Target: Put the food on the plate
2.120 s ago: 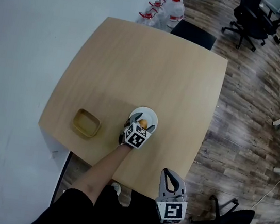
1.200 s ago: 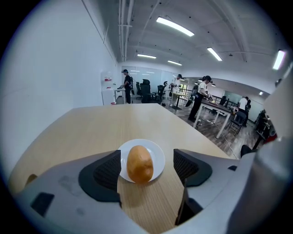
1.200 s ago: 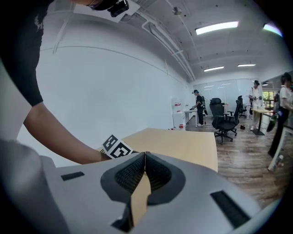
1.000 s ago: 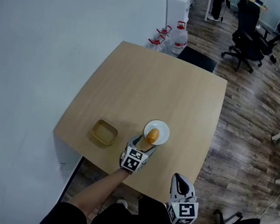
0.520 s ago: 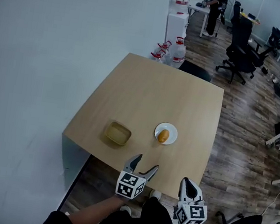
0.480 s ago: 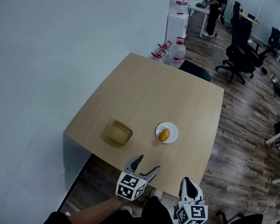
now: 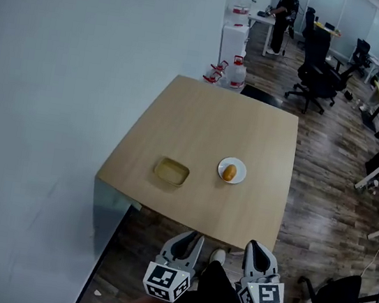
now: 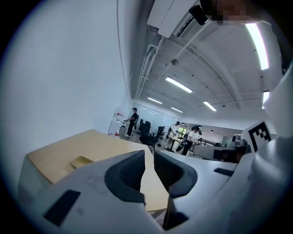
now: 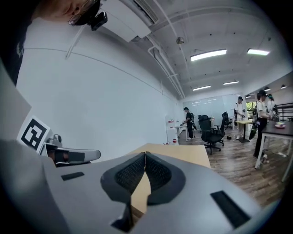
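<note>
Since approx half a sec ago both grippers have pulled back off the table (image 7: 207, 129) toward the body, and the L gripper (image 7: 191, 238) has gone from wide to narrow. Its jaws are closing now, only a thin slit left, nothing between them. R gripper (image 7: 258, 248) has its jaws together at the tips, empty.

Food (image 7: 229, 173), a small golden roll, sits on the white plate (image 7: 241, 166) in the near-right part of the table. An empty tan tray (image 7: 171, 172) lies just to the plate's left, apart from it.

Key relation: the roll lies straight ahead of the grippers, past the near table edge and well apart from both. Sideways it's roughly between them, maybe a touch nearer the L one.

Its long axis looks to run near-to-far w/ a slight tilt, but it's too small in the head view to tell which end points where.

Judging by the layout, the food is already on the plate and both tools are clear, so no further reach seems needed.
</note>
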Motion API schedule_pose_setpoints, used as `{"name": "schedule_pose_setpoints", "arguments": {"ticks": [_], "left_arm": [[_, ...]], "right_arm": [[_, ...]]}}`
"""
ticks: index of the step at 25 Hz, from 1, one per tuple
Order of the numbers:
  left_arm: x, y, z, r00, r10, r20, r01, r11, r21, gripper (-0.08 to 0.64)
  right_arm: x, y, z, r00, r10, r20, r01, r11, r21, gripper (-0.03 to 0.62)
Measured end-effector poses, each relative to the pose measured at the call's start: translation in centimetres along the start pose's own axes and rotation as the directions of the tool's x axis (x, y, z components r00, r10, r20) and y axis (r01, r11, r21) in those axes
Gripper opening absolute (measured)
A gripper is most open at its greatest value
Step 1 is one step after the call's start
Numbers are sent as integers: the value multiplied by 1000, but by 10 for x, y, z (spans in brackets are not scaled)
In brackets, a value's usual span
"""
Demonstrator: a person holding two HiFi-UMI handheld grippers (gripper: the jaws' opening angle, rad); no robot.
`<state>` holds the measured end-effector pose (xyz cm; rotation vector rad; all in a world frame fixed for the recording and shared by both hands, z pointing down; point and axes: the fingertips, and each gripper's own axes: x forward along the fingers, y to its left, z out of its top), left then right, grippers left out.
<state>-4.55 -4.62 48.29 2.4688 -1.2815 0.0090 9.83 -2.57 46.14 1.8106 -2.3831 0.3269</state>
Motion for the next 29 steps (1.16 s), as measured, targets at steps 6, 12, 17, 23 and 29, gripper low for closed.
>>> {"name": "schedule_pose_setpoints", "arguments": {"ticks": [6,12,17,23,29], "left_arm": [[-24,3,-2,999,40,19,-40,998,40,23],[-28,5,4,999,38,27,-40,996,78,23],[-30,12,8,998,50,45,-54,995,87,20],[-35,23,13,996,73,55,-77,994,72,20],[-29,30,16,996,76,55,-79,995,68,19]], "right_arm": [[-11,23,-10,1000,-12,-16,12,999,-52,60],[-15,30,-3,999,-34,11,35,995,-92,60],[-14,30,0,999,-49,24,51,993,-104,60],[-18,29,5,997,-68,31,71,992,-107,60],[-13,27,5,996,-81,25,83,990,-111,60]]}}
